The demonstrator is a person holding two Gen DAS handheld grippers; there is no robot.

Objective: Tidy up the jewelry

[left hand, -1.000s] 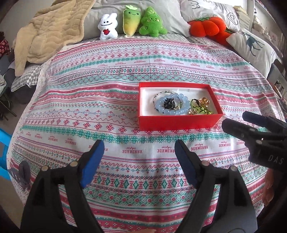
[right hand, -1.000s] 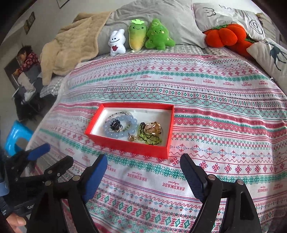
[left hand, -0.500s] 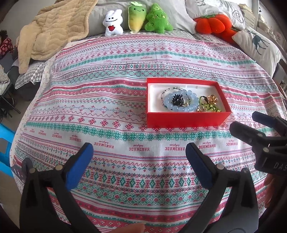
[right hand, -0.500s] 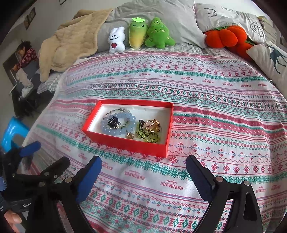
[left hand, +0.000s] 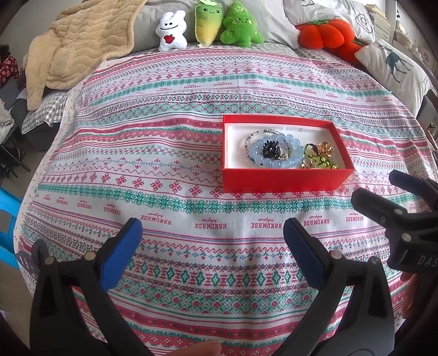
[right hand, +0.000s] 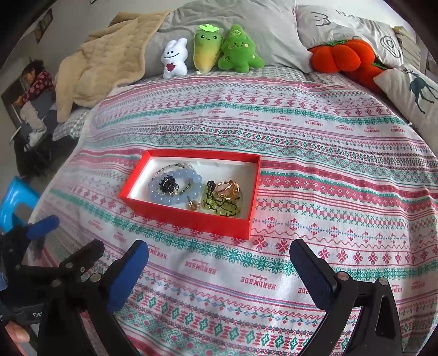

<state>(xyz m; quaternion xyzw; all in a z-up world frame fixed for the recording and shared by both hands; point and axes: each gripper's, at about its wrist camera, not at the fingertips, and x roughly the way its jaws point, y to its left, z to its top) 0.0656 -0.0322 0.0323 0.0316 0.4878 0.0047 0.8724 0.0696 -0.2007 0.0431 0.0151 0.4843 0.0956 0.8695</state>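
Both grippers hang over the bed: the left gripper [left hand: 210, 241] spread wide with nothing between its blue pads, the right gripper [right hand: 219, 263] with its jaws opening, nothing between them either. One red box [right hand: 189, 216] sits on the bedspread [right hand: 314, 164], just ahead of both. Inside it on the white lining I count one blue bead bracelet [right hand: 175, 186], one dark cluster piece [right hand: 167, 183] inside that ring, one thin beaded strand [right hand: 175, 166], a green bead string [right hand: 219, 208] tangled with gold pieces [right hand: 227, 189], and one small gold item [right hand: 192, 204]. Up at the head: three small plush toys [right hand: 208, 49] in a row against a grey pillow [right hand: 246, 16], one orange pumpkin cushion [right hand: 339, 56], one deer pillow [right hand: 416, 90], one beige blanket [right hand: 104, 63]. Off the bed's left side, something blue [right hand: 13, 200] by the floor.
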